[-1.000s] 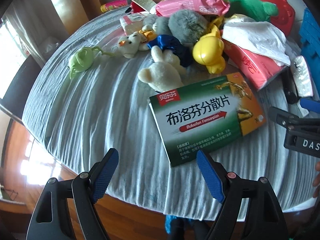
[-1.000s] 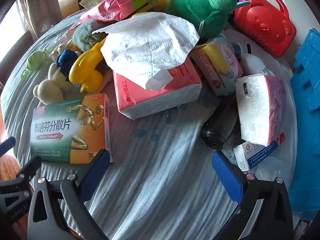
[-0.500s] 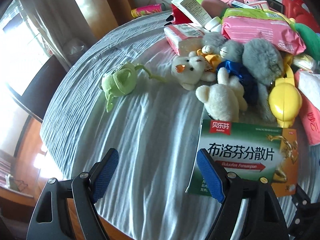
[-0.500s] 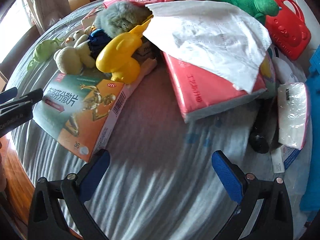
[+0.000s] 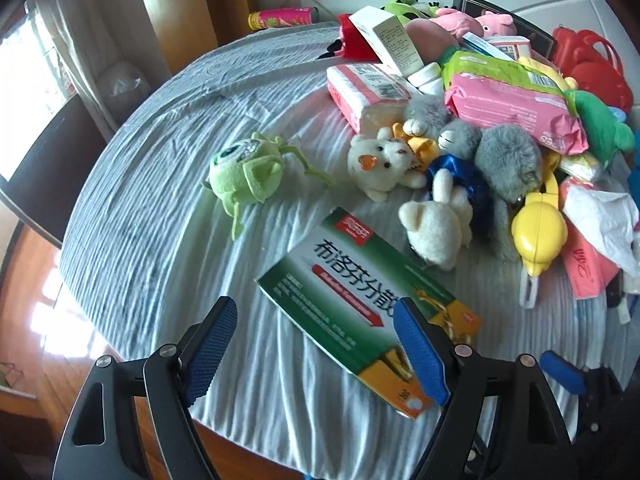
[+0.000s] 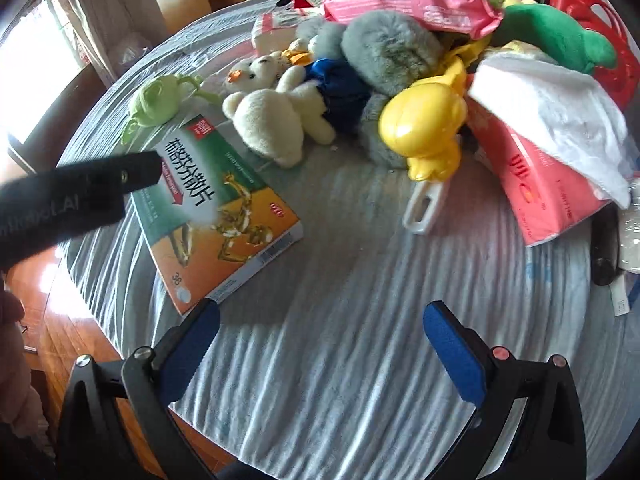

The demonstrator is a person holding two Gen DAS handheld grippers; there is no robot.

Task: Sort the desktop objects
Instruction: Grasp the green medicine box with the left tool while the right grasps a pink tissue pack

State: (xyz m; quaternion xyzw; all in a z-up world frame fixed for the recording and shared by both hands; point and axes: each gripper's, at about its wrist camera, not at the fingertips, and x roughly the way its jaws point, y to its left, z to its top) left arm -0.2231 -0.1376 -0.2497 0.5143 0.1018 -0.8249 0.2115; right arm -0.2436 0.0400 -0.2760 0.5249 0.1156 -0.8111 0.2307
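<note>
A green and orange medicine box (image 5: 360, 304) (image 6: 216, 216) lies flat near the front edge of a round table under a grey-white cloth (image 5: 160, 208). My left gripper (image 5: 316, 352) is open just in front of the box, its right finger (image 5: 418, 350) over the box's near edge. My right gripper (image 6: 320, 344) is open above bare cloth, right of the box's orange end. Behind the box lie a cream plush (image 5: 436, 224), a white bear (image 5: 380, 164), a green one-eyed plush (image 5: 246, 170) and a yellow plastic duck (image 6: 428, 128).
A heap fills the back right: a grey plush (image 6: 388, 52), pink wipes (image 5: 516, 104), pink tissue packs (image 6: 536, 184), a green plush (image 6: 560, 36), a red bag (image 5: 592, 64) and boxes. The left gripper's dark body (image 6: 68, 200) crosses the right wrist view. Wooden floor (image 5: 36, 304) lies beyond the table's edge.
Both grippers have swung left across the table. The box now lies diagonally before the left gripper, and more of the left cloth and the green plush shows. Both stay open.
</note>
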